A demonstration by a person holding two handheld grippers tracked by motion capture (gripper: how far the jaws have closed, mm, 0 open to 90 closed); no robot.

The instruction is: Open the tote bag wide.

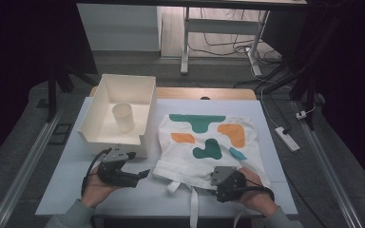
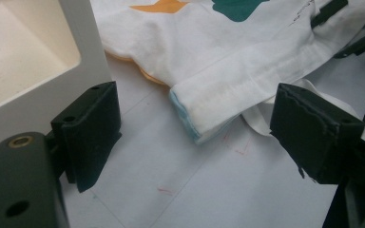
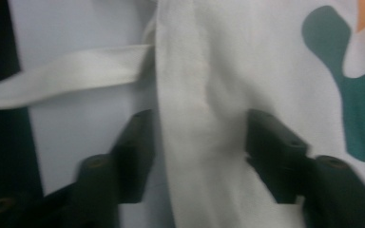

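Right gripper [image 3: 197,137] at lower right, jaws astride the white bag's hem [image 3: 195,118] without gripping, left gripper [image 2: 195,142] lower left, released

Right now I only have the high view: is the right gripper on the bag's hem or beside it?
Observer: The right gripper straddles the hem of the bag, one jaw on each side, not visibly pinching.
Operator: Where's the strap?
Observer: The strap leaves the hem ahead of the jaws and runs off to their left, outside them.
Operator: And the left gripper?
Observer: The left gripper is open and grips nothing. The bag's folded corner lies just ahead, untouched.
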